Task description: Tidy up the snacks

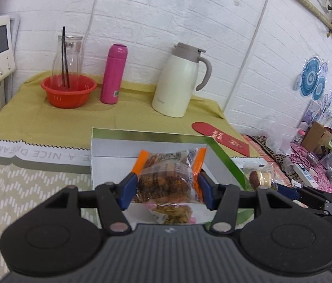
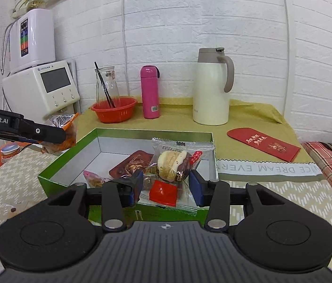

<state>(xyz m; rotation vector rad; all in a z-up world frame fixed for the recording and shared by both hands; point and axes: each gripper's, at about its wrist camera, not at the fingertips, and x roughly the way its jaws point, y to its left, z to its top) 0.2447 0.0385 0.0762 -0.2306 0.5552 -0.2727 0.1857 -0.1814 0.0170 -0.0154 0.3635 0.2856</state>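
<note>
My left gripper [image 1: 166, 179] is shut on a clear snack bag with orange edges [image 1: 168, 172] full of brown pieces, held above the green box [image 1: 142, 133] with its white inside. A pink-edged packet [image 1: 170, 214] lies in the box below it. My right gripper [image 2: 167, 184] is shut on a clear packet with a round pastry and a red label [image 2: 173, 167], held over the near edge of the green box [image 2: 71, 162]. A dark red packet [image 2: 133, 162] and a pink packet [image 2: 92, 179] lie inside. The left gripper [image 2: 55, 135] with its orange bag [image 2: 68, 129] shows at the left.
Along the back wall on the yellow cloth stand a red bowl [image 2: 114, 112] with a glass carafe [image 2: 105, 85], a pink bottle [image 2: 150, 92] and a cream jug [image 2: 213, 87]. A red envelope [image 2: 263, 143] lies right of the box. A white appliance [image 2: 45, 87] stands at the left.
</note>
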